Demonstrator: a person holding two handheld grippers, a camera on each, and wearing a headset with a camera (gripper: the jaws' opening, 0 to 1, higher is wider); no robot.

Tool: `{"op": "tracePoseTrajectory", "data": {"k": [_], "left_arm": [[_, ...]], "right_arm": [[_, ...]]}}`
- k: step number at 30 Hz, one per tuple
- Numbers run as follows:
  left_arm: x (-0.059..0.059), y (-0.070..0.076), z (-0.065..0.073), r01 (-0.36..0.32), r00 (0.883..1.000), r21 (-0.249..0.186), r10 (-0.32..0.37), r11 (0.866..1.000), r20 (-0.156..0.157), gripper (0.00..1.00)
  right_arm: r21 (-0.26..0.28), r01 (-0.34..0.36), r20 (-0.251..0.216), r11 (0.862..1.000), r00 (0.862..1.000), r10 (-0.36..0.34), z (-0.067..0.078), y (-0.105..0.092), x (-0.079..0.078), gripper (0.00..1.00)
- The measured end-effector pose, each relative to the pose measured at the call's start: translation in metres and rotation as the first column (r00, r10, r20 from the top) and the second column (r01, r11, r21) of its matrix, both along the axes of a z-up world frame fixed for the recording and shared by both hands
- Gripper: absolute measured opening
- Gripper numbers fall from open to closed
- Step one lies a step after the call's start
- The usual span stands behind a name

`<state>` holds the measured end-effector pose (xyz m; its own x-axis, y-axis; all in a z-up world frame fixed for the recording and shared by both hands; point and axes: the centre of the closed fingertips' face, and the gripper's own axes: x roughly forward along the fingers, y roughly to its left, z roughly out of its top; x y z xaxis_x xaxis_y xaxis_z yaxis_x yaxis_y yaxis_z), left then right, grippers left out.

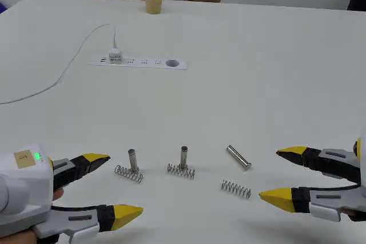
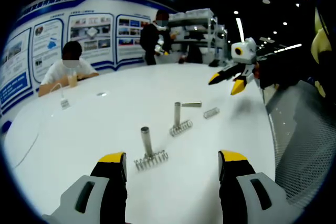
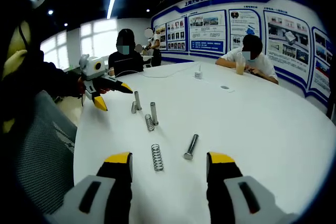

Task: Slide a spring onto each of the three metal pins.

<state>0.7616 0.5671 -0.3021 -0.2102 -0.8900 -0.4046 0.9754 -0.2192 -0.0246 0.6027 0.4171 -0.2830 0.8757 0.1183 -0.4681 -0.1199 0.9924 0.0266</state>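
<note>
1. The left hand-held gripper (image 1: 125,184) is held over the near edge of the worktop (image 1: 269,67), jaws wide apart and empty.
2. The right hand-held gripper (image 1: 269,174) is just as wide open and grips nothing.
3. The left pin (image 1: 132,160) and the middle pin (image 1: 183,156) stand upright between the grippers.
4. The left spring (image 1: 128,173) and the middle spring (image 1: 180,171) lie flat at those pins' bases, on no pin.
5. The right pin (image 1: 238,157) lies on its side, with the right spring (image 1: 236,188) nearby, apart.
6. A power strip (image 1: 137,62) lies farther back.

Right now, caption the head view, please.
Both open, left claw and right claw flank three pins and three loose springs.
</note>
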Motion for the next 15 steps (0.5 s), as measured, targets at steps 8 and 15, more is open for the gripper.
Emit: {"op": "tracePoseTrajectory", "data": {"k": [8,15], "left_arm": [[0.0002,-0.0002,0.0000,0.000,1.000,-0.001,0.000,1.000,-0.002,0.72],[-0.0011,0.0001,0.0001,0.004,1.000,-0.001,-0.004,1.000,-0.001,0.72]], "right_arm": [[-0.007,0.005,-0.018,1.000,1.000,-0.005,-0.0020,-0.0023,0.0003,0.55],[-0.020,0.013,-0.023,1.000,1.000,-0.014,0.0037,-0.0046,0.0040,0.52]]}}
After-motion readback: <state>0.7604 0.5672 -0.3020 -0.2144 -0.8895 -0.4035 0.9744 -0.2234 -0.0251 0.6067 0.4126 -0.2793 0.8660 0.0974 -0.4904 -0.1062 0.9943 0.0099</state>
